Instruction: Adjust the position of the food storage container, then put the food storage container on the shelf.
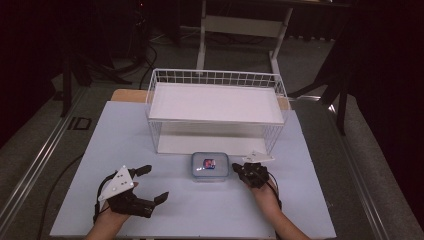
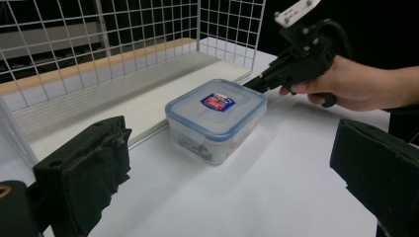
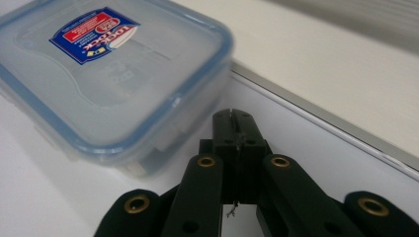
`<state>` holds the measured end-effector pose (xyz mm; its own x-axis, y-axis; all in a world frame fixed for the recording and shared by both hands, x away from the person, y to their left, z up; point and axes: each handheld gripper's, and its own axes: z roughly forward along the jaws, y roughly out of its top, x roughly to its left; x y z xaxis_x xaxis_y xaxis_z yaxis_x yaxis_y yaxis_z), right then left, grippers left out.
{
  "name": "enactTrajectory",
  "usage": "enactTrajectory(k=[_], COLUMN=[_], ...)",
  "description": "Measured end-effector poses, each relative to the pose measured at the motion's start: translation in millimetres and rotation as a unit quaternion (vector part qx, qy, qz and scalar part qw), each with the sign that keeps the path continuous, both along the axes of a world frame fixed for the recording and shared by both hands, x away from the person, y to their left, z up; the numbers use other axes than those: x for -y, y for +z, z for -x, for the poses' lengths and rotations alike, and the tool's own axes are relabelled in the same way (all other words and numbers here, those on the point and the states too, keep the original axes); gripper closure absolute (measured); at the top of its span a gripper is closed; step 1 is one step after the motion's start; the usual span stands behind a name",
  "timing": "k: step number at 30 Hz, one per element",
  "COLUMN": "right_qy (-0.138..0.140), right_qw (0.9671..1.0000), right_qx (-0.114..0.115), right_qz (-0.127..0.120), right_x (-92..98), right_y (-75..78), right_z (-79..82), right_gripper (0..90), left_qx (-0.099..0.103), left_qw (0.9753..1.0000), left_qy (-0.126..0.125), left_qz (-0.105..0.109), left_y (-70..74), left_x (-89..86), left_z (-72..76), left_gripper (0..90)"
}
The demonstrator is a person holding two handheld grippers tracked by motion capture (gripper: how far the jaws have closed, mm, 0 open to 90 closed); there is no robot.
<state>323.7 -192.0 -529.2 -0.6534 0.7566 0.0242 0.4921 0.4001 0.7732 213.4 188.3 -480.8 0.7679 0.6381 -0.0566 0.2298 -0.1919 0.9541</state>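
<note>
Lidded container (image 1: 210, 166) sits mid-bench, just before the wire rack (image 1: 216, 111). Right gripper (image 1: 239, 167) fingers pressed closed, tip at the container's right side. Left gripper (image 1: 155, 185) fingers wide open, well apart. Risk: closed tip nudges the box, sliding it toward the rack instead of gripping.

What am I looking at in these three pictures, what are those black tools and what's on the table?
A person holds a two-jawed tool in each hand. The overhead picture shows the left hand-held gripper, jaws wide open, and the right hand-held gripper, jaws closed, holding nothing, beside a clear lidded plastic box. The other two pictures come from cameras riding on each tool, looking along its jaws. On the white table stands a white wire basket rack, just behind the box.
</note>
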Motion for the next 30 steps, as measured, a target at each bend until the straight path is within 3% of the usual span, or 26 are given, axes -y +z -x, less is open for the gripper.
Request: enactTrajectory(k=[3,6,10,13,15,18,19,22,23,26,28,30], right_qy=[-0.004,-0.008,-0.001,0.008,0.022,0.029,0.029,0.05,0.056,0.066,0.065,0.065], right_qw=[0.9999,0.9999,0.9998,0.9997,0.9991,0.9984,0.9984,0.9962,0.9959,0.994,0.9941,0.9947], right_qx=[-0.007,0.011,0.011,0.021,0.033,0.031,0.031,0.024,0.024,0.026,0.034,0.038], right_qz=[-0.011,0.0,-0.013,-0.011,-0.017,-0.037,-0.037,-0.067,-0.068,-0.083,-0.079,-0.071], right_x=[11.1,22.6,34.5,37.8,42.4,46.7,46.7,51.5,51.8,52.8,52.0,49.3], right_y=[4.8,10.2,17.5,22.2,29.2,35.5,35.5,43.0,44.9,51.4,56.2,60.4], right_z=[5.2,12.8,23.5,31.9,41.2,46.0,46.0,50.0,50.9,53.7,55.1,54.4], right_gripper=[83.3,77.4,68.7,69.0,56.9,45.7,45.7,24.1,21.0,16.0,16.0,17.7], left_qx=[-0.001,-0.003,-0.005,-0.008,-0.012,-0.015,-0.015,-0.024,-0.027,-0.032,-0.035,-0.036], left_qw=[1.0,1.0,1.0,0.9999,0.9999,0.9999,0.9999,0.9997,0.9996,0.9995,0.9993,0.9992], left_qy=[0.001,0.003,0.005,0.005,0.004,0.002,0.002,0.0,0.002,0.008,0.011,0.011], left_qz=[-0.001,-0.002,-0.004,-0.005,-0.009,-0.002,-0.002,0.004,0.005,-0.001,0.004,-0.014], left_y=[-0.4,-1.0,-2.2,-3.3,-4.3,-4.1,-4.1,-5.0,-4.7,1.2,6.9,15.4], left_x=[0.1,0.0,1.4,2.6,4.4,6.5,6.5,9.4,10.5,14.8,18.2,24.1], left_z=[0.0,-0.6,-1.1,-1.6,-2.6,-3.7,-3.7,-5.8,-6.7,-10.5,-13.8,-18.8], left_gripper=[2.8,2.8,2.8,2.8,2.8,2.8,2.8,2.8,2.8,2.8,2.8,2.8])
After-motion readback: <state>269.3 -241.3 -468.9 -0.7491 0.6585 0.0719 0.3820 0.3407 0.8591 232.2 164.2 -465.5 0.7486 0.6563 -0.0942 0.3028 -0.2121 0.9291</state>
